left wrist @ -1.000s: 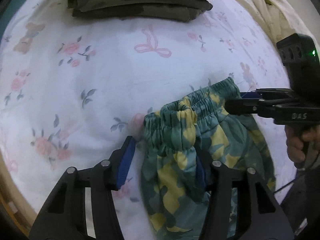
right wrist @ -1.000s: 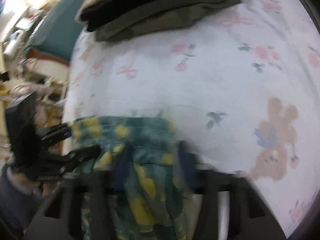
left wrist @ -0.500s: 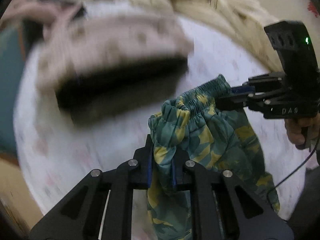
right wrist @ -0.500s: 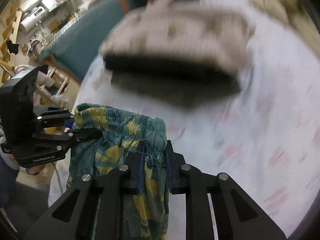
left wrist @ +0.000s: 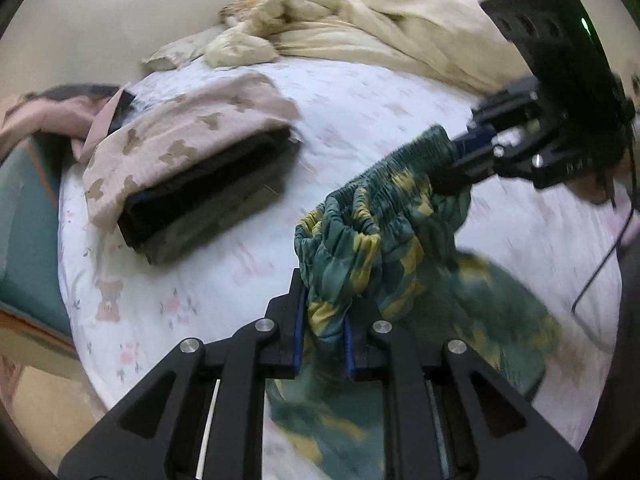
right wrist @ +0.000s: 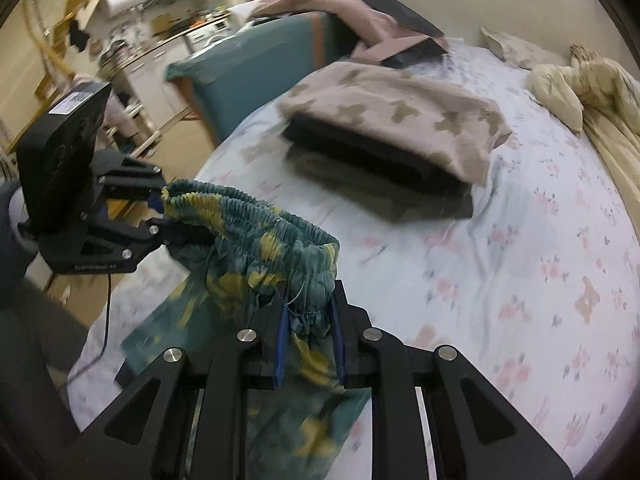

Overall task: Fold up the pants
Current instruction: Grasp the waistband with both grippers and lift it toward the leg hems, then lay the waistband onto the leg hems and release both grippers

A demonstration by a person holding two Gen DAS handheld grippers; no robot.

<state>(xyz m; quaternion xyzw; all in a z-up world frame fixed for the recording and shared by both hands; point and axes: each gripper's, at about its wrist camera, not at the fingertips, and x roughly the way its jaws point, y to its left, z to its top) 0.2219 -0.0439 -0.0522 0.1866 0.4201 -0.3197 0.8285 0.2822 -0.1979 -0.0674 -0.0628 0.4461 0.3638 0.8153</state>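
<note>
The green and yellow camouflage pants [left wrist: 384, 232] hang lifted above the bed, held by the elastic waistband at both ends. My left gripper [left wrist: 322, 312] is shut on one end of the waistband. My right gripper [right wrist: 308, 316] is shut on the other end; it also shows in the left wrist view [left wrist: 460, 156], pinching the waistband. In the right wrist view the pants [right wrist: 256, 236] sag between the two grippers, and the left gripper [right wrist: 160, 216] shows at the left. The legs hang down, blurred, toward the sheet.
A stack of folded clothes [left wrist: 192, 184] topped by a beige patterned piece lies on the floral bed sheet [left wrist: 360, 92]. A crumpled cream blanket [left wrist: 360, 20] lies at the far edge. A teal chair [right wrist: 256, 64] with loose clothes stands beside the bed.
Both grippers closed on the waistband and lifted the pants up off the sheet. The views tilted up, so the folded stack and the blanket came into sight.
</note>
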